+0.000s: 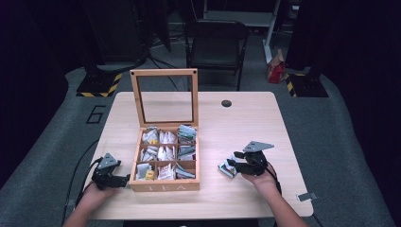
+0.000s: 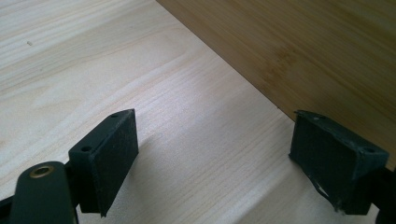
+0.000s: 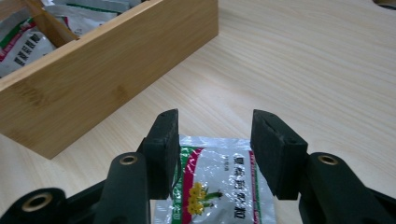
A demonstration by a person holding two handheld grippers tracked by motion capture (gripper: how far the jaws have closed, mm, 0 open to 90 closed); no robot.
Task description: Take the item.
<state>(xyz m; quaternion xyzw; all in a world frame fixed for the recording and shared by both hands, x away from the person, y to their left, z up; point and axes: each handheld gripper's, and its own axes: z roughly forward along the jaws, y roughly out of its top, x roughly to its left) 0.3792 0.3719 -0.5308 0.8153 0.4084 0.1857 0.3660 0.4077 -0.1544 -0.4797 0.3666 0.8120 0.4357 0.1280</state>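
Right claw (image 3: 215, 156) is seen half open at lower centre, its jaws straddling a silver foil tea sachet (image 3: 219, 186) flat on the pale wooden table (image 3: 303, 70), ungripped; jaws should be lowered squarely before closing.

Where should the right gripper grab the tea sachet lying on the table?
Take the tea sachet across its width at the near end, coming from above. It lies flat on the table, already between the open right gripper, so probably tilt down to catch an edge.
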